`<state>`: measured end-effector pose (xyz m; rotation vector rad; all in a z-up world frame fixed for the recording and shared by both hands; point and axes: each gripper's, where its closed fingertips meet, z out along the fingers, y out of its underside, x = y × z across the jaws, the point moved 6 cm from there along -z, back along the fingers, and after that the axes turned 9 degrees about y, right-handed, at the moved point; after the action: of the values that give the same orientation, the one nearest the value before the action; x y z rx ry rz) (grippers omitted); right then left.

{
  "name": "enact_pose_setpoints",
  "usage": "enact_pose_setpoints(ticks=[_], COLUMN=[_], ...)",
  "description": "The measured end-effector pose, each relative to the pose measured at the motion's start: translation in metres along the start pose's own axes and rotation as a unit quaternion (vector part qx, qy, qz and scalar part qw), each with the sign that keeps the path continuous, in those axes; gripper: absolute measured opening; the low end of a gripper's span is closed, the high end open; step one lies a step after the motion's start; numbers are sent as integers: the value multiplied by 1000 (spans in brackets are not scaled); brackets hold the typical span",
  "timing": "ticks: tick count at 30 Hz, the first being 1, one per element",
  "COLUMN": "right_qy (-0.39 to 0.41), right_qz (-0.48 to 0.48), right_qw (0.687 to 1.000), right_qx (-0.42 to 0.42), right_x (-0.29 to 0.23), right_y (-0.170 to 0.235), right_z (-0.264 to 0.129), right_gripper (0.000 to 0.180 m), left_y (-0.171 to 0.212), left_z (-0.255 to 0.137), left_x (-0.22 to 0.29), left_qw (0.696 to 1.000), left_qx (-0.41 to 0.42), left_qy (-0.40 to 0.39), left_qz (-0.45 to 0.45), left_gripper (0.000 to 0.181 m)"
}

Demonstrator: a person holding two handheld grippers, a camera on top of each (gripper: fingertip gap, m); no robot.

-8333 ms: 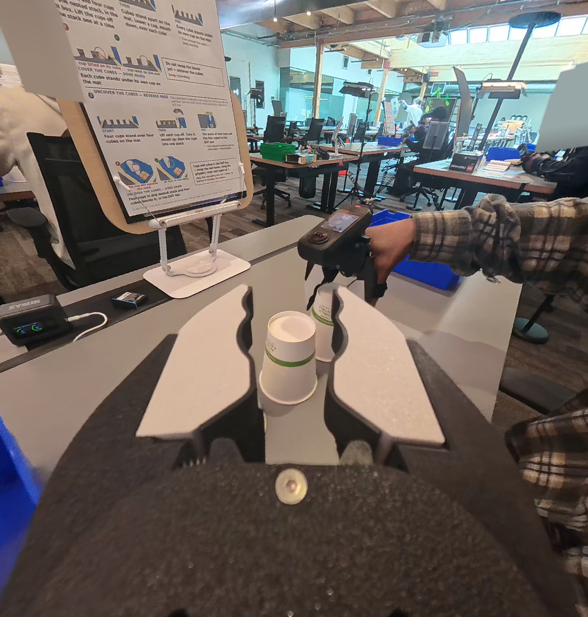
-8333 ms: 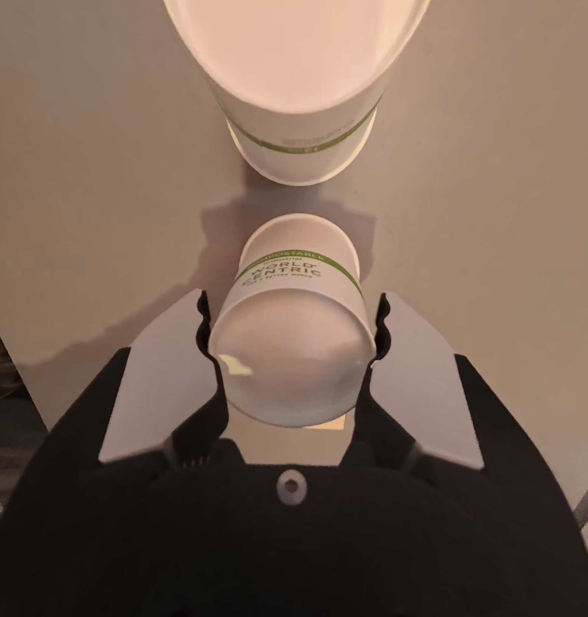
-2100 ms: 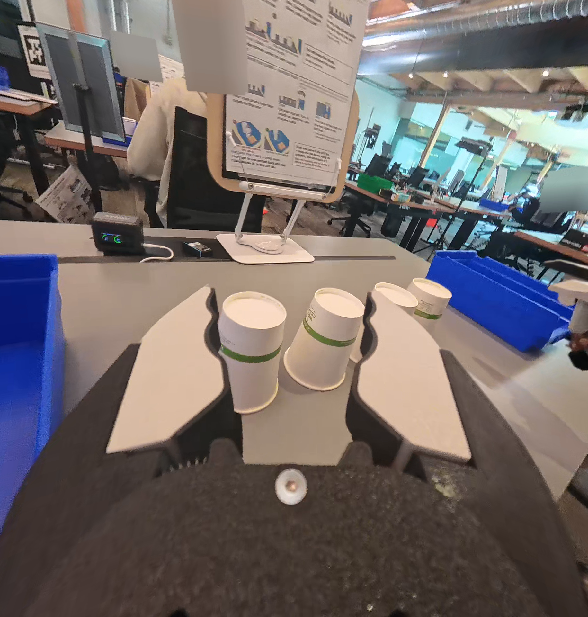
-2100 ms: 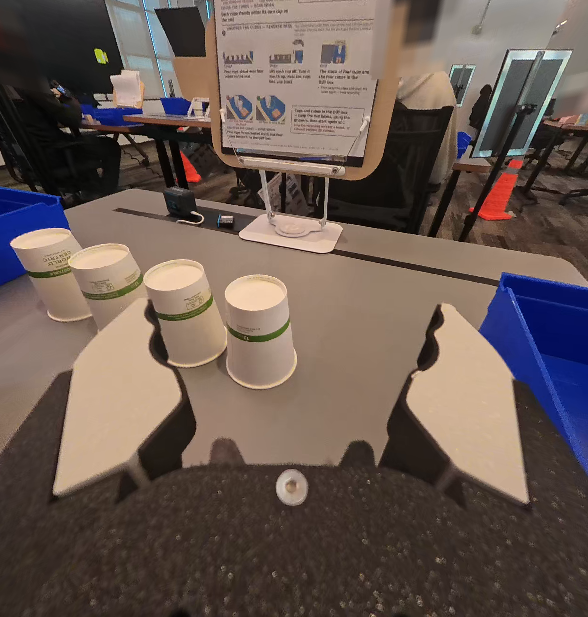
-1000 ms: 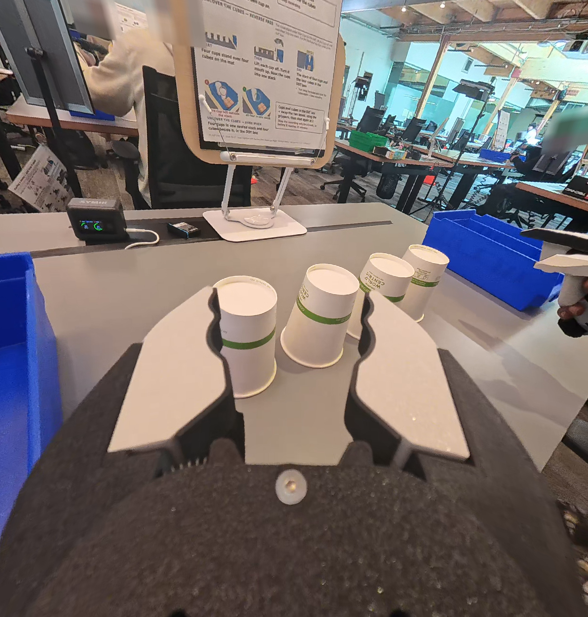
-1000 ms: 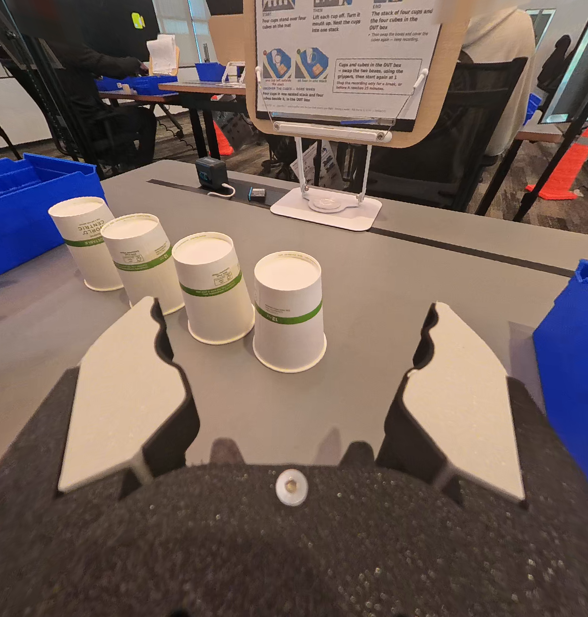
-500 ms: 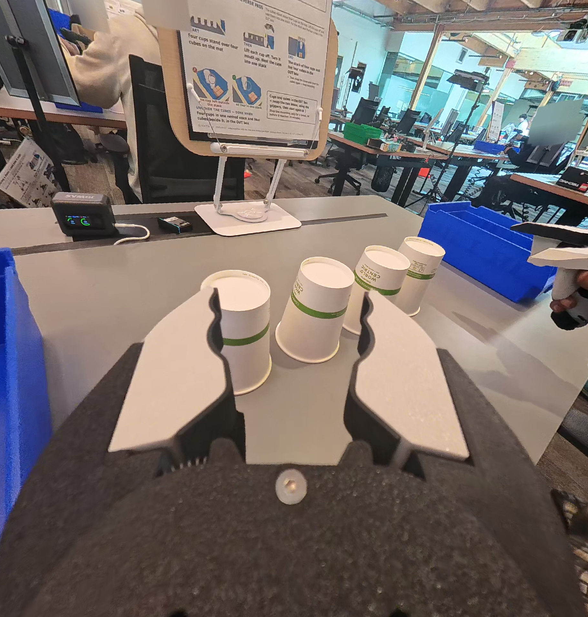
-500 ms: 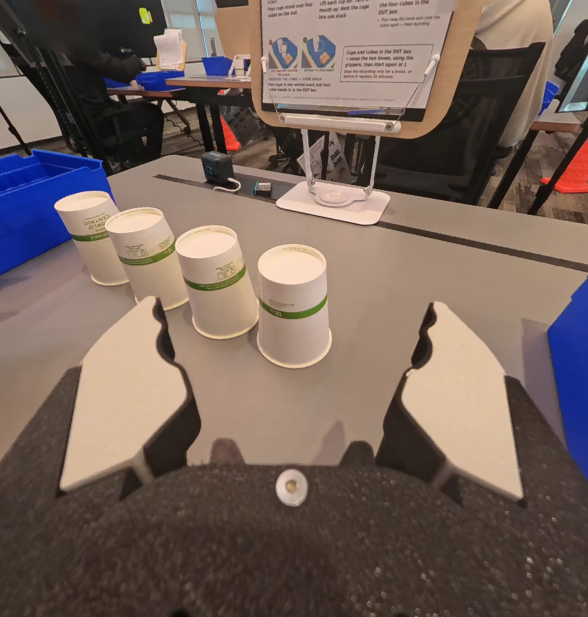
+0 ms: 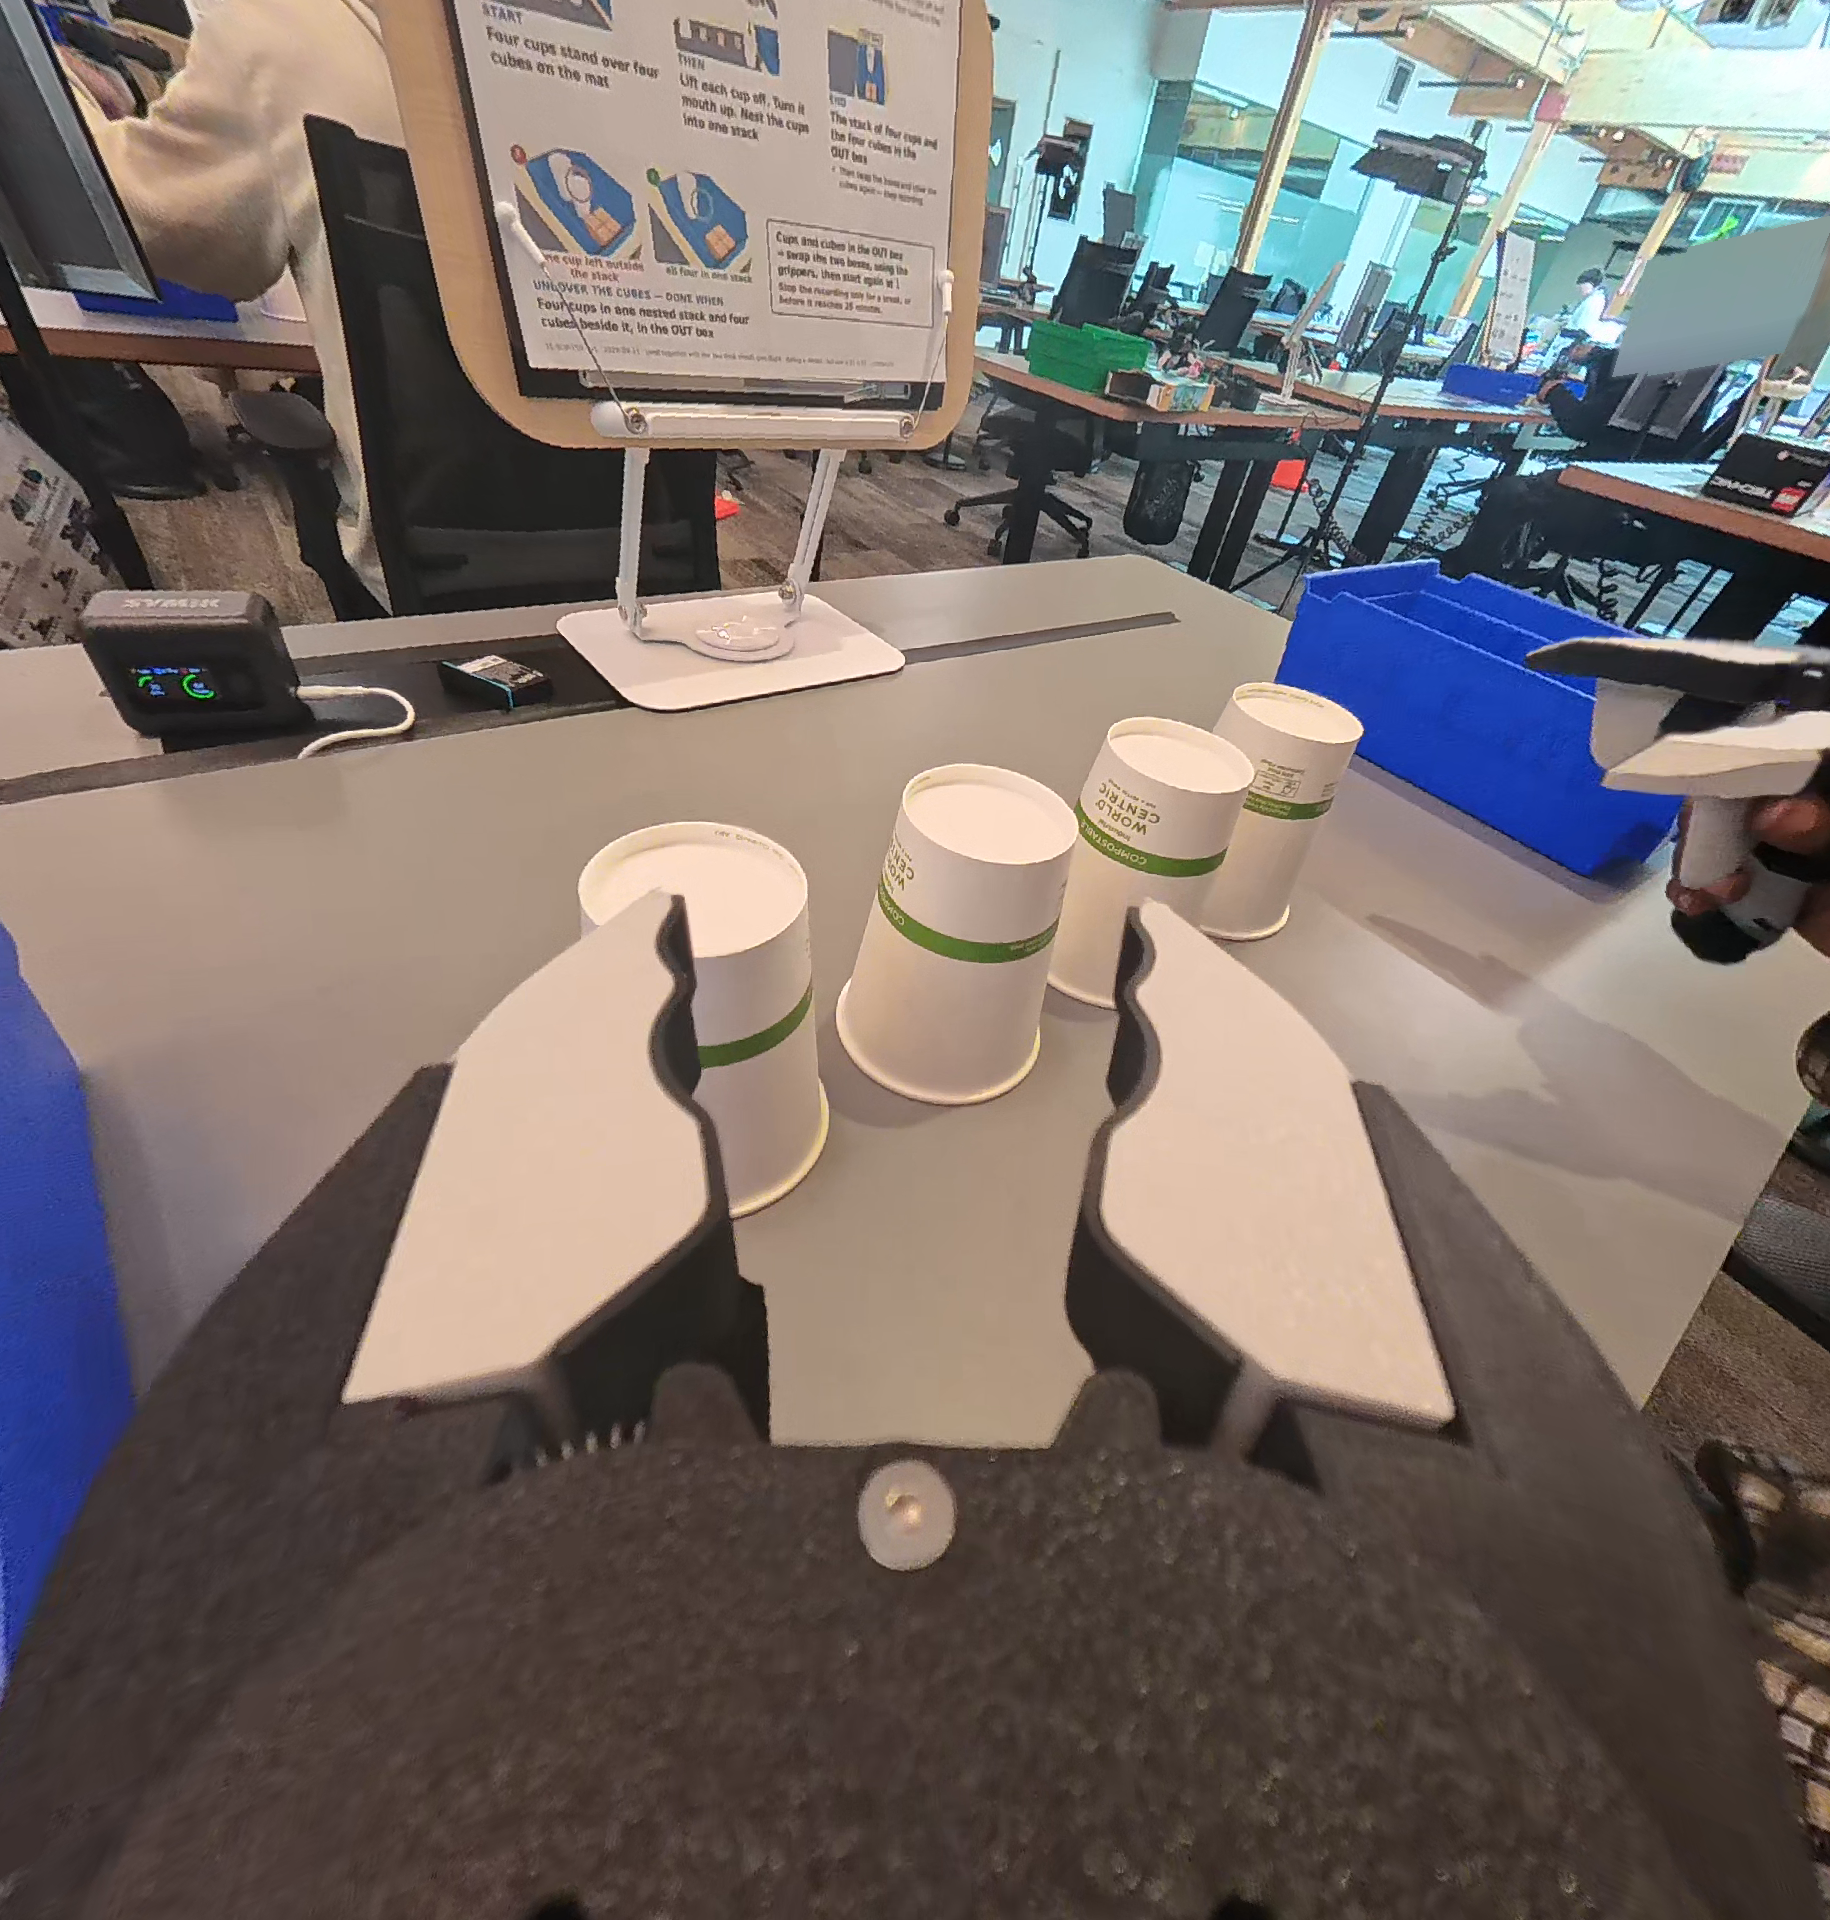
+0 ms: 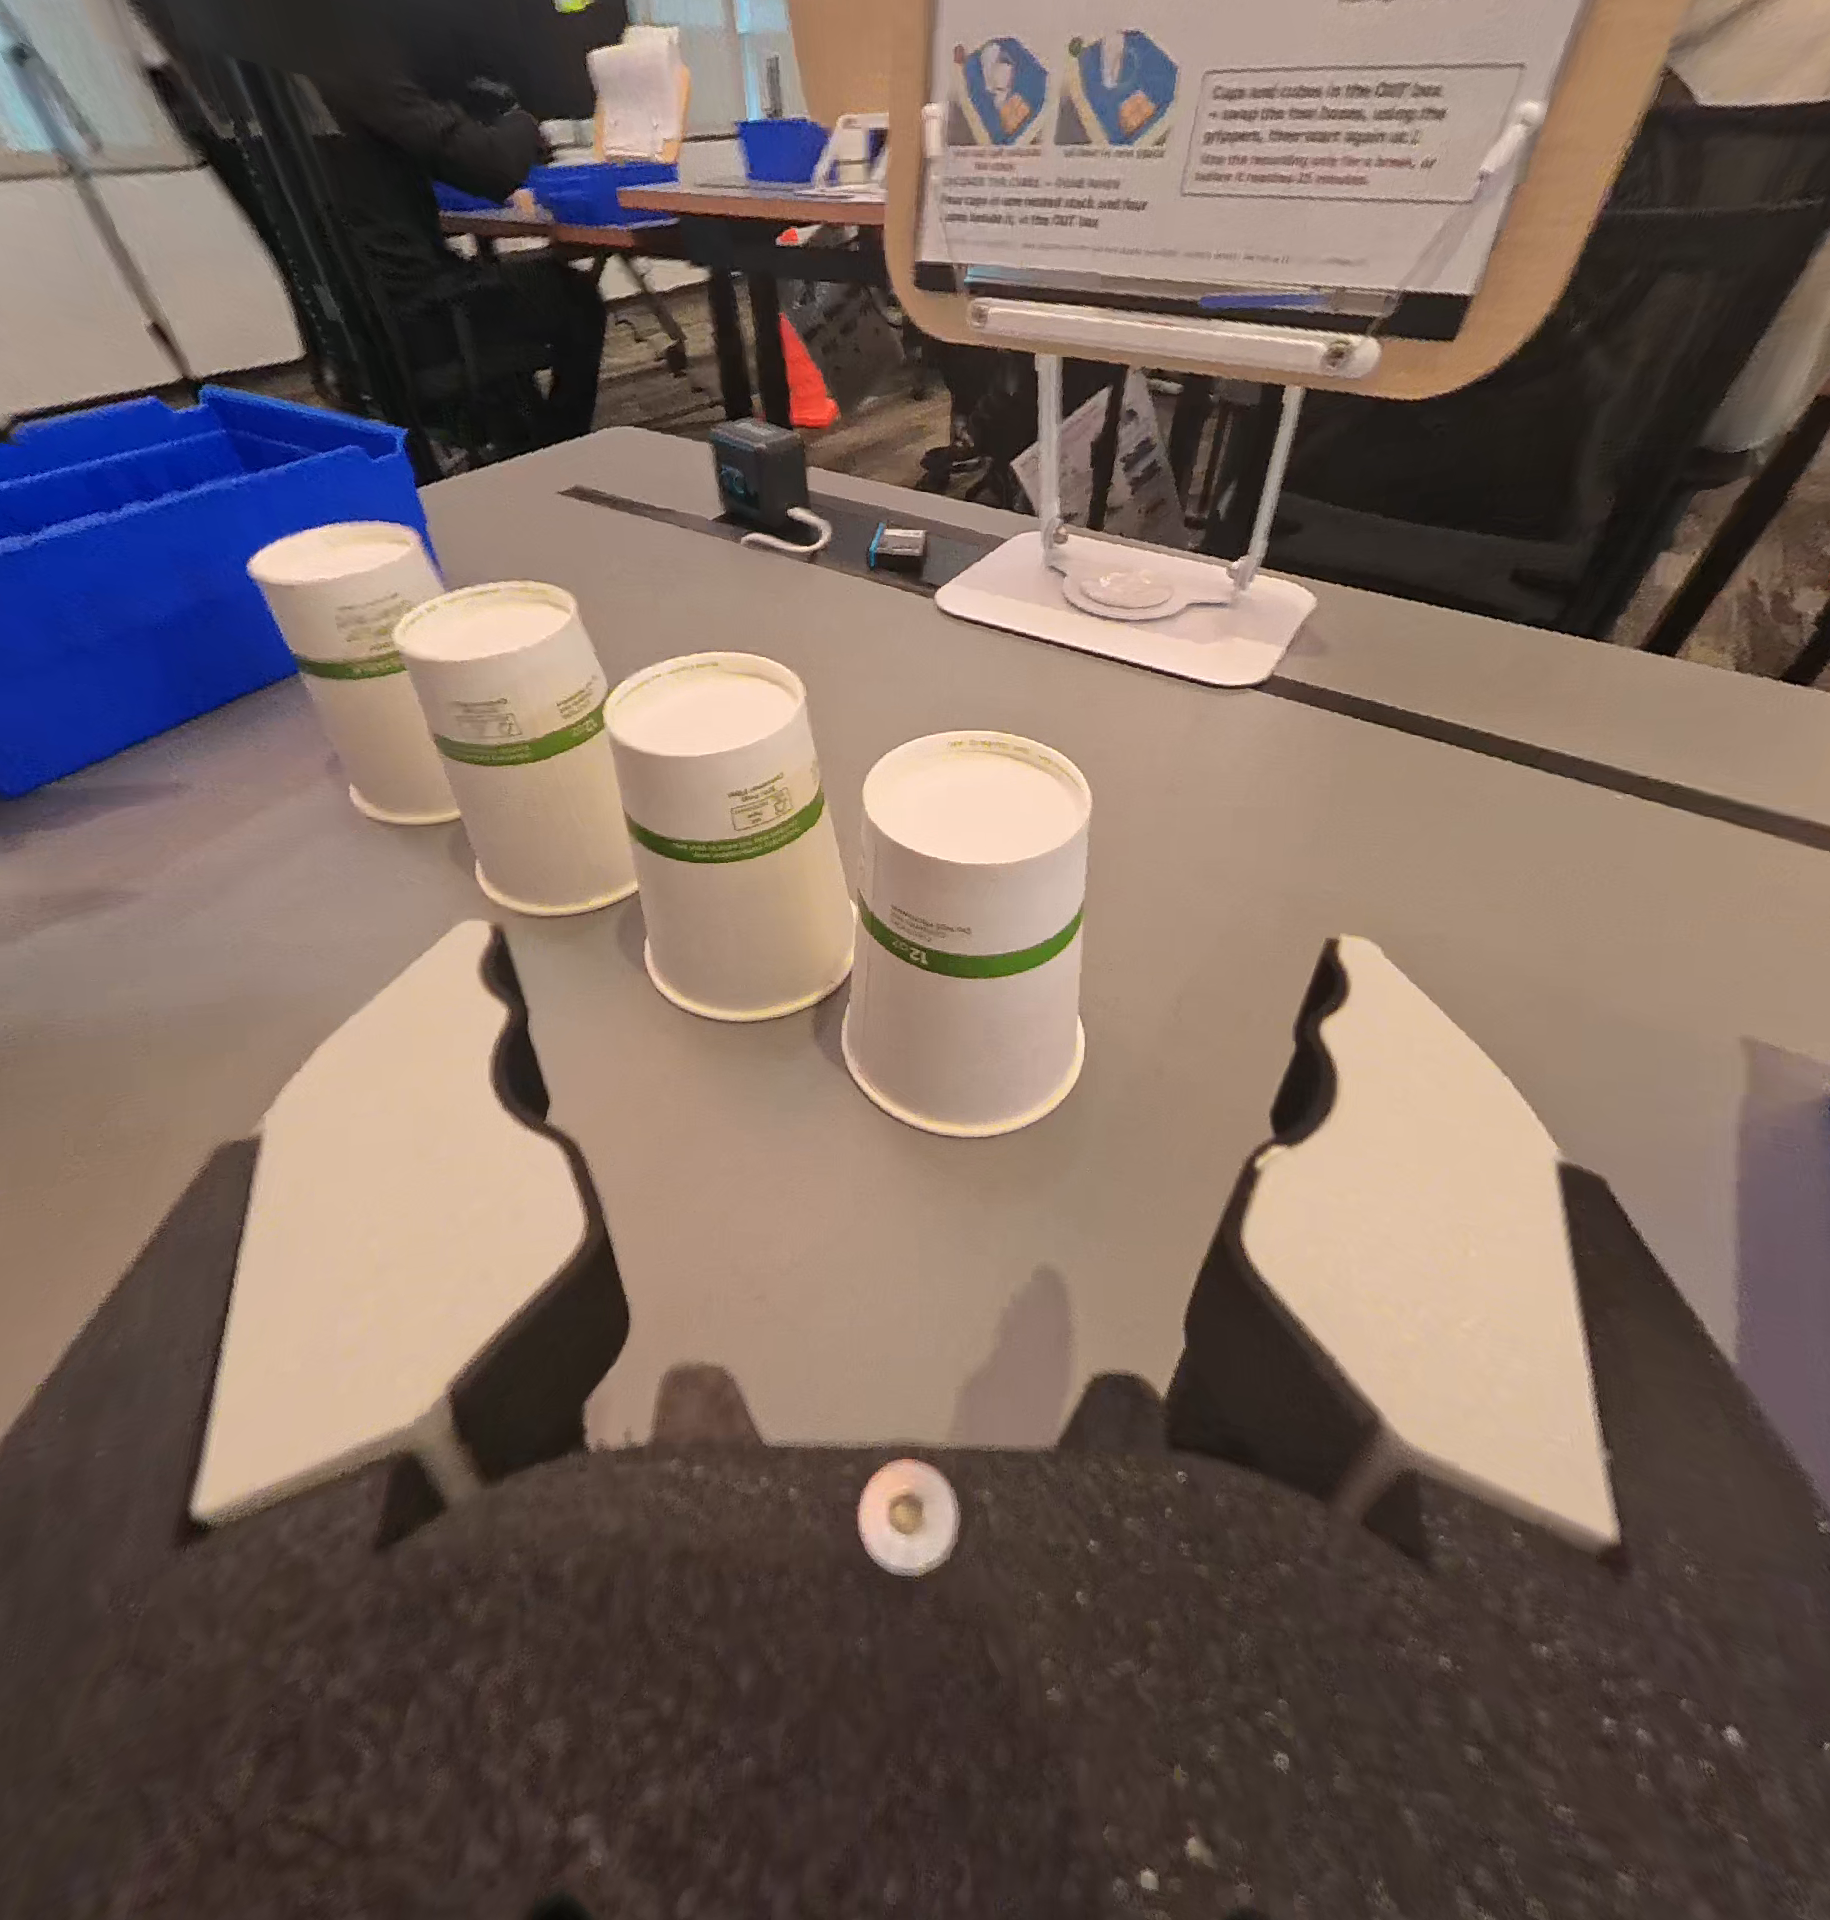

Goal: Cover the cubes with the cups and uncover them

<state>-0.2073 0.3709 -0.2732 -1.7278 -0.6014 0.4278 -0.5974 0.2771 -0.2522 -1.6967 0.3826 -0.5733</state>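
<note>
Here, four white paper cups stand mouth-down in a row on the grey desk, each ringed with a green band and carrying small print that I leave unread; no cubes show, so whatever sits beneath the cups is hidden. Your left hand-held gripper is over the near end of the row with its fingers apart and gripping nothing; the first cup sits just beside its left finger, partly behind it, and the second cup stands in the gap farther out; the third cup and fourth cup trail off toward the blue bin on the right. Your right hand-held gripper is spread wide and empty too; the nearest cup of the row stands between its fingers, not touched by either. In the left wrist view that same gripper shows at the right edge, held above the desk, well apart from the cups. Beyond the row, an instruction sheet on a wooden-edged stand bears printed text and pictures; a small black device with a lit screen lies by the desk's dark strip; another blue bin sits at the far end in the right wrist view.
</note>
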Motion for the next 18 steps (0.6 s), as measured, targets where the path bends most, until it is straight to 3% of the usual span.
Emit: enact_pose_setpoints(ticks=[4, 7, 14, 18], right_qy=[-90, -148, -243, -270], right_qz=[-106, -215, -412, -439], right_qw=[990, 962, 815, 768], right_qx=[-9, -86, -327, -381], right_x=[3, 12, 16, 9], right_y=[-21, -44, -60, -56], right_z=[-3, 13, 67, 93], right_gripper=[113, 112, 114, 113], left_y=[-3, -2, -5, -2], left_z=[-2, -3, -4, -3], left_x=[1, 4, 7, 5], left_qw=[1000, 1000, 1000, 999], left_qx=[-3, -7, -17, -28], left_qy=[2, 11, 11, 12], left_qz=[9, 10, 24, 24], left_gripper=[76, 76, 74, 74])
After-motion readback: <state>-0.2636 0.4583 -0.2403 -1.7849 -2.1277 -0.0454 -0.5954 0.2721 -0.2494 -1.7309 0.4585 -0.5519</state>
